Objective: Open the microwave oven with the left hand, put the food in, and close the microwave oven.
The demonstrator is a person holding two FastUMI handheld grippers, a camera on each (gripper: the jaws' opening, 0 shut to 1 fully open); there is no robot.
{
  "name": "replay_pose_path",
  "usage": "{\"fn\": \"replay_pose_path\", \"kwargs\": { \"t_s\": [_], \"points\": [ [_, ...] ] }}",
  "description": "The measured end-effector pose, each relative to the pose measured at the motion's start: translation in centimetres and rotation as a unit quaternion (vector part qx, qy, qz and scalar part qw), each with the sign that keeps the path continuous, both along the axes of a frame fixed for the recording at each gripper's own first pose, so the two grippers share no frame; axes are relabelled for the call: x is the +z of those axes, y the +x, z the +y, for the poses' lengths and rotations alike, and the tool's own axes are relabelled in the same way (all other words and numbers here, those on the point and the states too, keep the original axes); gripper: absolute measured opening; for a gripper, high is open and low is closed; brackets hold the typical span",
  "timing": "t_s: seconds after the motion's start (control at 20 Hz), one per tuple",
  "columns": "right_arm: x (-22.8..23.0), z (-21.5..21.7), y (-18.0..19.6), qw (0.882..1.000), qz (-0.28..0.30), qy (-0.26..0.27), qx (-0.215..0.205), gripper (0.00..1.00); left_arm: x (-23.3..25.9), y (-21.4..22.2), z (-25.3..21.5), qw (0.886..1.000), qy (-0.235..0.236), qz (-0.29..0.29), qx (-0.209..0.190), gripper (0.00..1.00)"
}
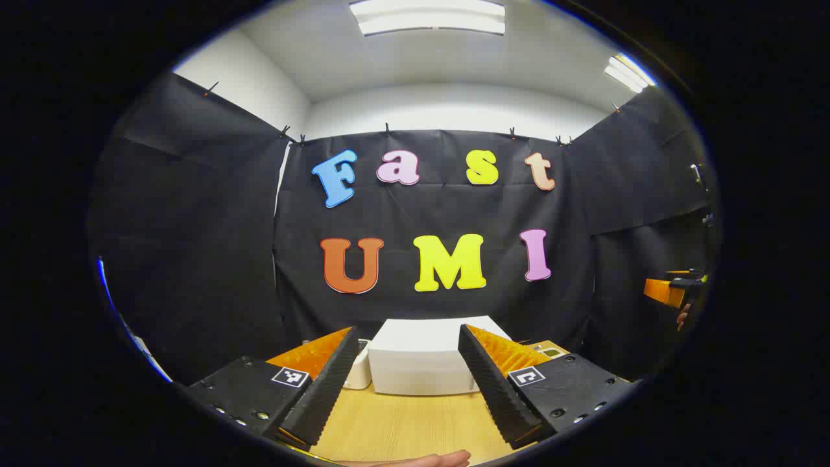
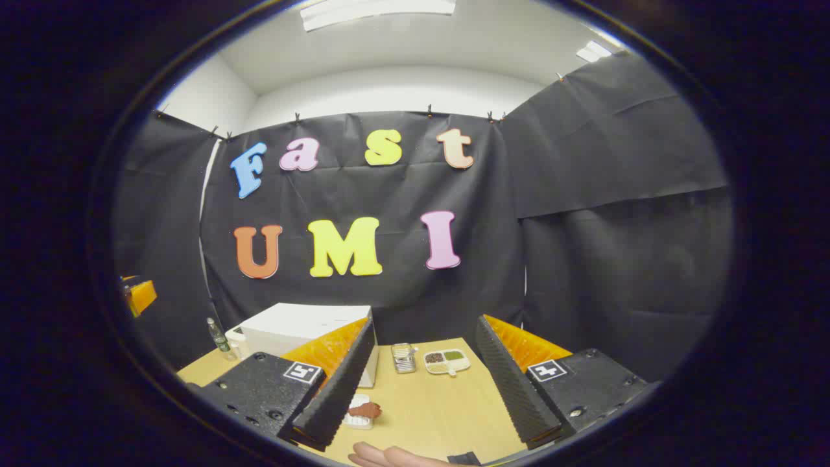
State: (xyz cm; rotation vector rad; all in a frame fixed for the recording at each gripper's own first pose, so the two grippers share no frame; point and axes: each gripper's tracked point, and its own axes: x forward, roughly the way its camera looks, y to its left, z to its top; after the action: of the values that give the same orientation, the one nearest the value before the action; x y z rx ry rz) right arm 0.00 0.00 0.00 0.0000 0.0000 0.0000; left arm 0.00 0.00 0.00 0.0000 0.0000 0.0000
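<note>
On the wooden table point(image 1: 402, 421), the white microwave point(image 1: 428, 357) is sitting against the black wall, its door looking shut, seen between the fingers in the left gripper view. The left gripper point(image 1: 407, 383) is hovering above the table with its jaws spread wide and nothing between them. At the right edge of that view, the right gripper is showing in part, with a bit of a hand behind it. In the right gripper view, the right gripper point(image 2: 421, 389) is also hanging open and empty. Just beside its left finger, the food point(image 2: 364, 410) is lying on a small white dish. Farther back are standing a metal tin point(image 2: 403, 357) and a sectioned tray point(image 2: 446, 361), and a bottle point(image 2: 218, 337) is standing left of the microwave point(image 2: 305, 327).
</note>
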Motion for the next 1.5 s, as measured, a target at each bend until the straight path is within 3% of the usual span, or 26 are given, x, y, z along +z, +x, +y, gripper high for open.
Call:
{"fn": "replay_pose_path", "kwargs": {
  "t_s": [0.05, 0.25, 0.3, 0.35, 0.55, 0.6, 0.7, 0.75, 0.85, 0.9, 0.95, 1.0, 1.05, 1.1, 1.15, 1.2, 1.25, 1.3, 1.35, 1.4, 1.45, 1.5],
  "points": [
    [0.1, 0.1, -0.4, 1.0, -0.002, -0.001, 0.003, 1.0, 0.0, 0.0, -0.2, 1.0, 0.003, -0.001, -0.003, 0.95],
    [0.1, 0.4, -1.6, 1.0, -0.003, 0.001, 0.013, 1.0, -0.3, -0.2, -0.8, 1.0, 0.028, -0.001, -0.005, 0.95],
    [0.2, 0.7, -1.7, 1.0, -0.005, 0.003, 0.017, 0.9, -0.4, -0.2, -0.9, 1.0, 0.031, -0.003, -0.003, 0.95],
    [0.2, 0.9, -1.8, 1.0, -0.005, 0.003, 0.022, 1.0, -0.3, -0.3, -1.0, 0.999, 0.033, -0.004, -0.001, 0.95],
    [-0.1, 1.3, -2.2, 0.999, -0.006, 0.003, 0.035, 1.0, -1.0, -0.5, -1.9, 0.999, 0.041, -0.002, -0.006, 0.95],
    [-0.3, 1.5, -2.3, 0.999, -0.006, 0.003, 0.039, 0.9, -1.2, -0.5, -2.1, 0.999, 0.044, -0.001, -0.007, 0.95],
    [-0.2, 1.8, -2.5, 0.999, -0.008, -0.001, 0.043, 0.9, -1.7, -0.5, -2.3, 0.999, 0.051, 0.001, -0.009, 0.95],
    [-0.1, 1.8, -2.6, 0.999, -0.011, -0.002, 0.043, 1.0, -1.9, -0.5, -2.5, 0.999, 0.053, 0.002, -0.01, 0.96],
    [-0.1, 2.0, -2.8, 0.999, -0.013, -0.002, 0.045, 1.0, -1.8, -0.6, -2.2, 0.999, 0.05, -0.005, -0.002, 0.96],
    [-0.4, 2.3, -3.1, 0.999, -0.011, 0.0, 0.051, 0.9, -1.9, -0.5, -2.3, 0.999, 0.047, -0.008, 0.0, 0.95],
    [-0.6, 2.7, -3.4, 0.998, -0.007, 0.003, 0.06, 0.9, -2.2, -0.4, -2.6, 0.999, 0.045, -0.007, -0.001, 0.95],
    [-0.7, 2.7, -3.5, 0.998, -0.005, 0.005, 0.063, 1.0, -2.6, -0.1, -2.9, 0.999, 0.044, -0.005, -0.004, 0.96],
    [-0.8, 2.5, -3.6, 0.998, -0.003, 0.005, 0.063, 1.0, -2.7, 0.2, -3.2, 0.999, 0.046, -0.003, -0.008, 0.96],
    [-0.8, 2.6, -3.7, 0.998, -0.006, 0.005, 0.066, 0.9, -3.0, 0.4, -3.4, 0.999, 0.049, -0.004, -0.009, 0.95],
    [-0.6, 2.6, -3.8, 0.998, -0.011, 0.004, 0.066, 0.9, -3.2, 0.8, -3.6, 0.999, 0.053, -0.006, -0.007, 0.95],
    [-0.6, 2.2, -4.0, 0.998, -0.012, 0.005, 0.062, 1.0, -3.6, 1.4, -3.7, 0.998, 0.058, -0.008, -0.004, 0.95],
    [-0.6, 2.0, -3.9, 0.998, -0.013, 0.006, 0.06, 1.0, -4.1, 2.0, -3.7, 0.998, 0.062, -0.01, 0.002, 0.95],
    [-0.5, 1.9, -3.8, 0.998, -0.016, 0.005, 0.059, 1.0, -4.8, 2.7, -4.0, 0.998, 0.061, -0.01, 0.005, 0.95],
    [-0.6, 1.6, -3.8, 0.998, -0.017, 0.003, 0.056, 0.9, -5.7, 3.5, -4.6, 0.998, 0.056, -0.005, 0.003, 0.95],
    [-0.6, 1.2, -3.7, 0.998, -0.021, 0.002, 0.054, 1.0, -6.8, 4.2, -5.3, 0.999, 0.043, 0.003, -0.001, 0.95],
    [-0.6, 0.9, -3.6, 0.998, -0.023, 0.001, 0.052, 1.0, -8.0, 5.0, -5.9, 1.0, 0.028, 0.011, -0.007, 0.95],
    [-0.7, 0.3, -3.5, 0.999, -0.025, 0.001, 0.049, 0.9, -8.9, 5.9, -6.6, 1.0, 0.013, 0.018, -0.013, 0.96]
  ]
}}
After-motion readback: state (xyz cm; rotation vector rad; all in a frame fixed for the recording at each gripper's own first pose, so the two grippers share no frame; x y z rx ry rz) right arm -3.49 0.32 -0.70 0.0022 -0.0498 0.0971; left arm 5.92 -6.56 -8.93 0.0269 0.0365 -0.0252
